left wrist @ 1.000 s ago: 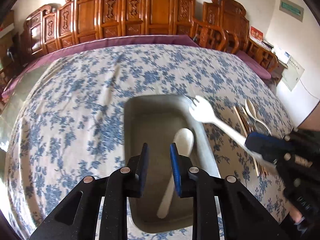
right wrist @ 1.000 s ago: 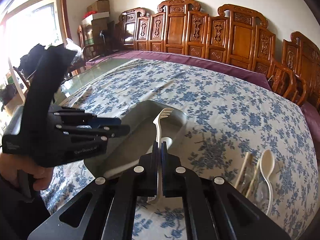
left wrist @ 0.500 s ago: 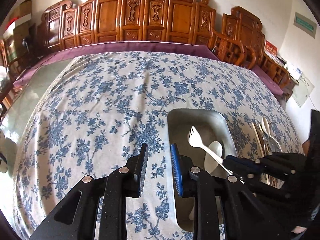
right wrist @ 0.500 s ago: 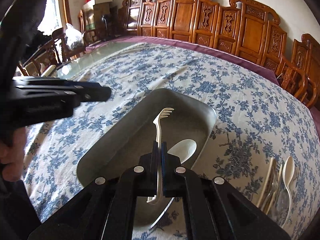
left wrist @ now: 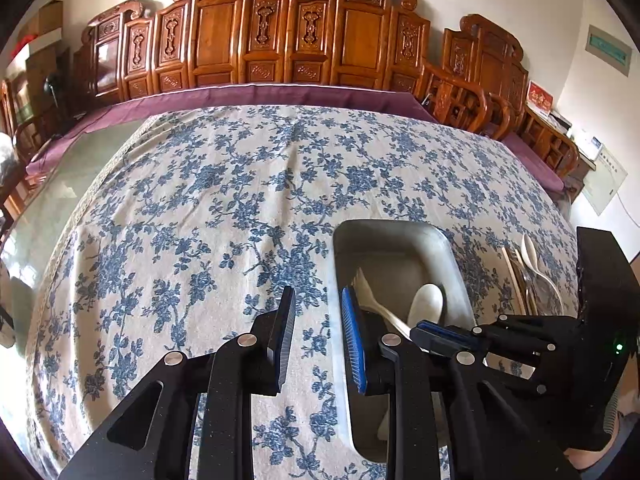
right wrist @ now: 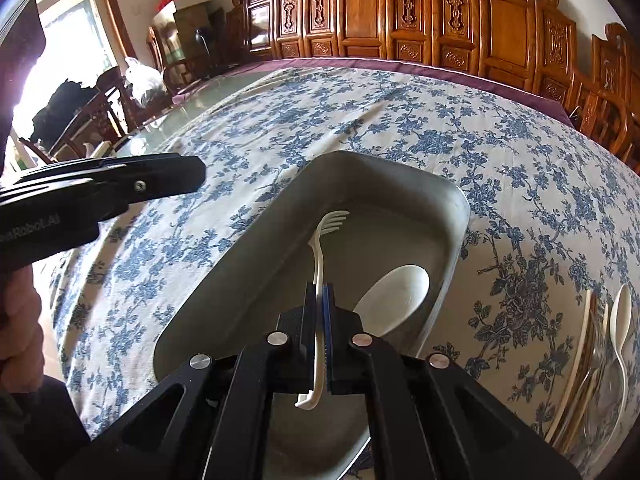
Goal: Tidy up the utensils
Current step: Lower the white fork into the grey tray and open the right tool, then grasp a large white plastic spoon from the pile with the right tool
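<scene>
White fork (right wrist: 319, 240) and spoon (right wrist: 394, 294); grey tray (right wrist: 452, 216); white cloth (left wrist: 240, 200), blue flowers; black grippers (left wrist: 316, 336), blue pads (left wrist: 354, 344).

left tongs (left wrist: 316, 338): parted, holding nothing; right tongs (right wrist: 319, 308): clamped together, angled downward

- Grey rectangular metal tray (left wrist: 394, 236): near end hidden behind both grippers' black frames in the left view.
- White plastic spoon (right wrist: 394, 296): handle hidden under the right gripper (right wrist: 319, 320).
- Pale utensils beside the tray (right wrist: 600, 356): near ends cut off by the lens rim; count unclear.
</scene>
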A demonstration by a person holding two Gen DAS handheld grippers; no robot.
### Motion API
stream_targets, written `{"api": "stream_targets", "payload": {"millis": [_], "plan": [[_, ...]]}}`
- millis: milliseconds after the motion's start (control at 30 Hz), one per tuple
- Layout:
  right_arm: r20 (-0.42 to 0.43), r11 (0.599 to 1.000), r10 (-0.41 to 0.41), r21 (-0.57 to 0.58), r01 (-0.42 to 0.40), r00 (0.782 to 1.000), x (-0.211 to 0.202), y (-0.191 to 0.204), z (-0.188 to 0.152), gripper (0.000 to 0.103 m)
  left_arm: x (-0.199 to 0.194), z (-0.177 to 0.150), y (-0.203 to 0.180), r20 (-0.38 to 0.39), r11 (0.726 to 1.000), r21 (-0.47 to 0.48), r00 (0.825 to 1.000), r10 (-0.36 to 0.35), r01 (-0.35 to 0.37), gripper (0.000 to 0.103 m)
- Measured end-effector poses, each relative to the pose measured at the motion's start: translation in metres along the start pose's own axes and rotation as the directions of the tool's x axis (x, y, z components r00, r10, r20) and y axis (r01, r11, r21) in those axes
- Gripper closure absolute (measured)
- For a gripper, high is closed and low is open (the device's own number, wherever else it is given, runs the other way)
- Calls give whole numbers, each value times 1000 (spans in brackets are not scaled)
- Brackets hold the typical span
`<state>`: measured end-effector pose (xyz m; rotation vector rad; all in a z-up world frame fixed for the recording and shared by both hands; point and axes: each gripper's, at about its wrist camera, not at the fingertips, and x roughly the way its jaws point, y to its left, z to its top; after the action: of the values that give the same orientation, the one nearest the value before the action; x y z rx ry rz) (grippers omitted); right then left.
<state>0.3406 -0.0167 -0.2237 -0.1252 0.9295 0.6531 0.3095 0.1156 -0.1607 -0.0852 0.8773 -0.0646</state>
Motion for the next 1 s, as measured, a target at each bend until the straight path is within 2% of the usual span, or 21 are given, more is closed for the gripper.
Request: {"api": "stream_targets", "payload": {"millis": [67,133,333,600,800,1000], "plan": [[16,1000,17,-4,-17,1000,-7,1,0,94,-1,0,-3,2,1000,6,1000,-3,3,81],[26,1000,26,2,-26,999,-14,-1,1,81,-3,-1,-7,5,1000,13,1000,-8,8,81],[81,1000,13,22,-15,997,-54,-16,-4,81,-10,-2,-16,14,999,21,1000,-24,24,79],[104,991,-130,54,125,986,-112,-73,-39,81,-13,-8,-57,15,995,86,998,-54,52,54],[97,967,-238,121,226,966,-142,-128,-64,81,-17,-14,-99,5,985,147,996,-90,89,47],[84,946,-290,175,273,953,-151,-166,-80,81,-15,-19,-136,-10,975,191,993,-115,115,47]]}}
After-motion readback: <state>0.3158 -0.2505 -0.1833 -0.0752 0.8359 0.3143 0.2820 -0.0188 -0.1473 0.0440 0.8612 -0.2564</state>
